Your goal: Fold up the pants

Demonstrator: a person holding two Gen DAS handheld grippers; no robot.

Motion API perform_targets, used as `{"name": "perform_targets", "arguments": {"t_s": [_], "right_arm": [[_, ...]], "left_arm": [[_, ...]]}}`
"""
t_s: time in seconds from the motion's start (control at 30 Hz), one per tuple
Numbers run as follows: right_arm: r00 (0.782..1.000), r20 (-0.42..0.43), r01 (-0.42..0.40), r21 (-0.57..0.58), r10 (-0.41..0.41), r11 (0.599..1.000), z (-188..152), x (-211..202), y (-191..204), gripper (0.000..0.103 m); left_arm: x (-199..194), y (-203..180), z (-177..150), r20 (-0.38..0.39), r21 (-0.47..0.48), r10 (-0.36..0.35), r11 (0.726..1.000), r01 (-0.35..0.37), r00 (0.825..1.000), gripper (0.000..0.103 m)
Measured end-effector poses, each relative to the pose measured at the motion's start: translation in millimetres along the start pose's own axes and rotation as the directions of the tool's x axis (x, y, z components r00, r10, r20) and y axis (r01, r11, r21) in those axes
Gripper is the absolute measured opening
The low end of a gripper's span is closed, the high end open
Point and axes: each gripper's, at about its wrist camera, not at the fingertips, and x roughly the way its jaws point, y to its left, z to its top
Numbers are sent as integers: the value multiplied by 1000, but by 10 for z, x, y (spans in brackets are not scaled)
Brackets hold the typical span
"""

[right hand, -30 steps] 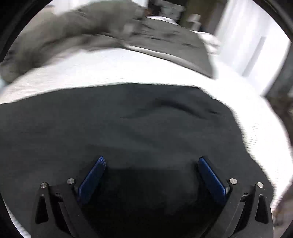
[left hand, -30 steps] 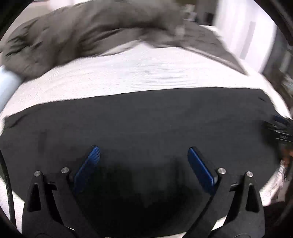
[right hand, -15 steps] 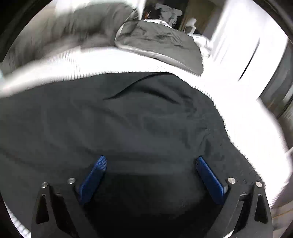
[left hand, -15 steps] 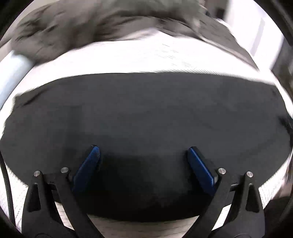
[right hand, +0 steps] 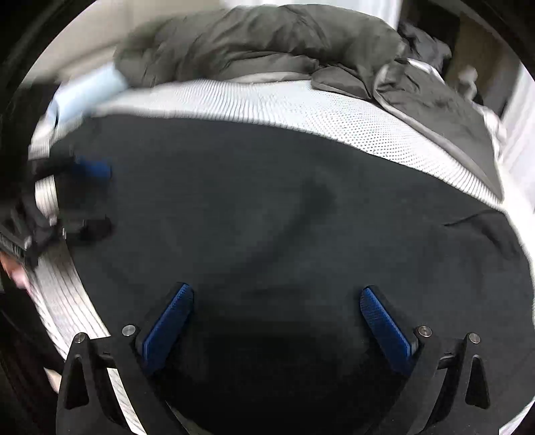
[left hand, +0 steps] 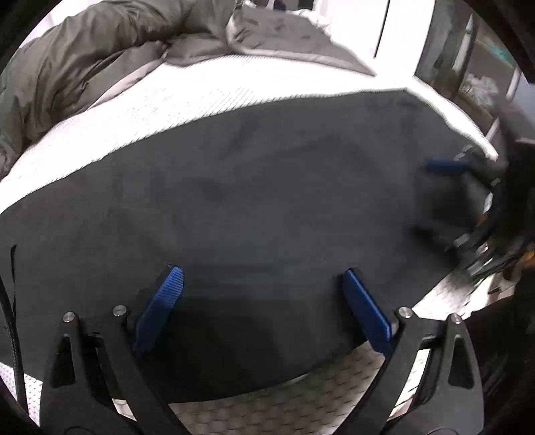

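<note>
White bedding carried the dark pants (left hand: 254, 207), soft, limp and light by the look, best pinched at an edge; left tongs (left hand: 264, 308) and right tongs (right hand: 277, 321) gaped wide, empty.

I am over a bed with a white textured mattress (left hand: 187, 100). A rumpled grey duvet (right hand: 267, 43) is heaped along its far side, with a pale blue pillow (right hand: 90, 87) just beside it. On my right stand a bright white wall (left hand: 354, 23) and a glazed door (left hand: 468, 57).
</note>
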Motion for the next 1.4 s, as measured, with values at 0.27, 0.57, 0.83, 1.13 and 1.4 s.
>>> {"name": "perform_targets", "arguments": {"t_s": [0.27, 0.57, 0.83, 1.13, 1.4], "right_arm": [[932, -35, 340, 432, -361, 835, -771, -549, -1676, 102], [953, -6, 275, 440, -303, 855, -170, -372, -1495, 102], [989, -69, 146, 333, -131, 932, 574, 462, -751, 102], [981, -124, 185, 337, -152, 923, 529, 665, -991, 102], [979, -125, 193, 335, -160, 922, 535, 714, -1146, 102]], "left_arm": [[-79, 1162, -52, -16, -196, 99, 975, -101, 995, 101], [142, 1037, 534, -11, -170, 150, 974, -150, 989, 101], [979, 672, 1246, -124, -167, 91, 980, -112, 988, 102], [710, 1548, 1053, -120, -307, 325, 886, -347, 938, 96], [109, 1775, 841, 1, -354, 226, 911, -211, 974, 90]]}}
